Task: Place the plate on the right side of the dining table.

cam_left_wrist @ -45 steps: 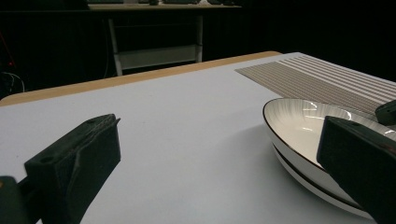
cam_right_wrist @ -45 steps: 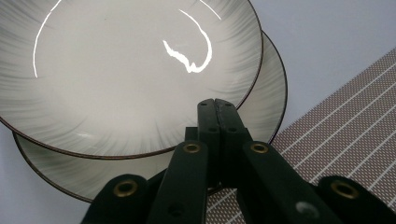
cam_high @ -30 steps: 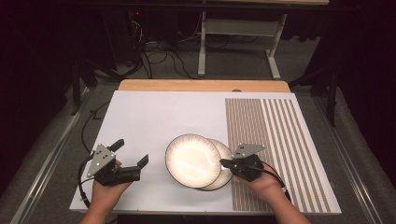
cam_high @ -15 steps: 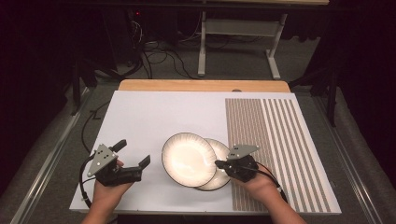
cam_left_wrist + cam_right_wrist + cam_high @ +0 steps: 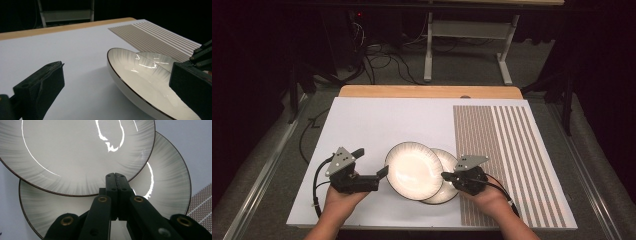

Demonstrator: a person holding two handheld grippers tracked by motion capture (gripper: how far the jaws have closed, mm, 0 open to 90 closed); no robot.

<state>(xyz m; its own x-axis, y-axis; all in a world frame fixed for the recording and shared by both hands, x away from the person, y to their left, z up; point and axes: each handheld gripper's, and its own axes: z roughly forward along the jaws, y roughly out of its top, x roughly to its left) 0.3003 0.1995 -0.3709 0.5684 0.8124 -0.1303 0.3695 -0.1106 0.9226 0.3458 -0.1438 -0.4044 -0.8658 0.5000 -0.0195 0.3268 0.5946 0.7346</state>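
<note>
Two white plates with dark rims overlap near the mat's front edge. The upper plate (image 5: 414, 171) (image 5: 140, 75) (image 5: 75, 152) leans on the lower plate (image 5: 439, 196) (image 5: 160, 60) (image 5: 165, 175), which sticks out to its right. My right gripper (image 5: 444, 176) (image 5: 115, 176) is shut, jaws pressed together, with its tips over the upper plate's right rim. My left gripper (image 5: 371, 162) (image 5: 117, 87) stands open just left of the upper plate. In the left gripper view, the plate's near rim lies between its wide jaws without touching the pads.
The plates lie on a white mat (image 5: 377, 125) with a brown striped patch (image 5: 507, 150) on its right side. A wooden strip (image 5: 427, 91) borders the far edge. Cables and a table frame (image 5: 462, 45) sit on the dark floor beyond.
My left gripper has moved right, close to the upper plate's left rim. The upper plate has slid slightly left. The right gripper has hardly moved and stays shut.
</note>
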